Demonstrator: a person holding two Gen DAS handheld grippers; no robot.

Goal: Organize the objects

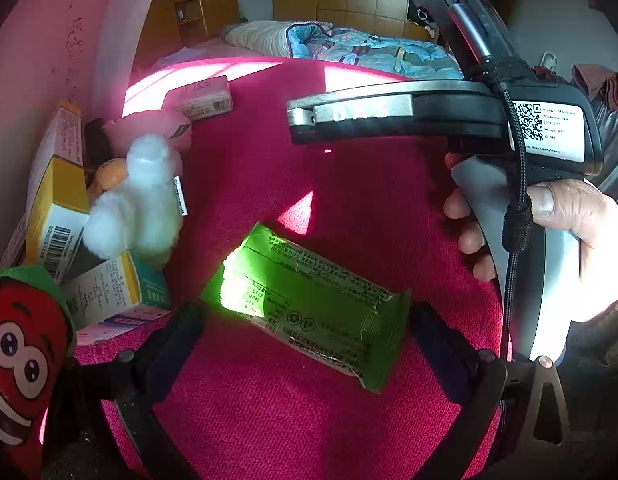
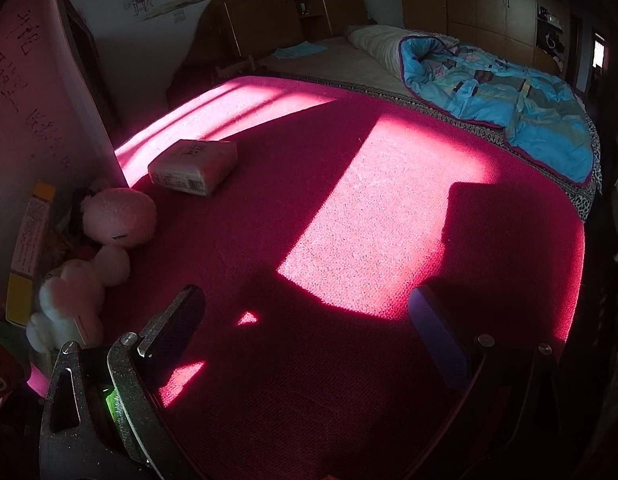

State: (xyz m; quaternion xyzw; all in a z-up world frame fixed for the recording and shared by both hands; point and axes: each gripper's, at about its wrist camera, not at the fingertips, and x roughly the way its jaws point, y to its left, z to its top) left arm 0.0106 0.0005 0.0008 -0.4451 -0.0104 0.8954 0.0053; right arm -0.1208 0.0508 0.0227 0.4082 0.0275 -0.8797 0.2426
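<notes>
A green snack packet (image 1: 309, 300) lies flat on the magenta cloth (image 1: 349, 200), one end lit by the sun. My left gripper (image 1: 309, 330) hangs over it, open wide, with a finger at each end of the packet and neither pad pressing on it. A hand (image 1: 569, 220) holds my right gripper (image 1: 305, 120) higher up and to the right, seen side-on in the left wrist view. In its own view the right gripper (image 2: 305, 316) is open over bare cloth (image 2: 349, 220) with nothing between its fingers. A sliver of the green packet (image 2: 113, 400) shows behind its left finger.
Against the pink board (image 2: 29, 100) on the left sit a white plush (image 1: 137, 200), a pink plush (image 2: 117, 216), yellow-white boxes (image 1: 57, 208), a small box (image 1: 109, 288) and a red plush with a face (image 1: 25, 360). A tissue pack (image 2: 193, 164) lies further back. A blue quilt (image 2: 509, 92) covers the bed's right.
</notes>
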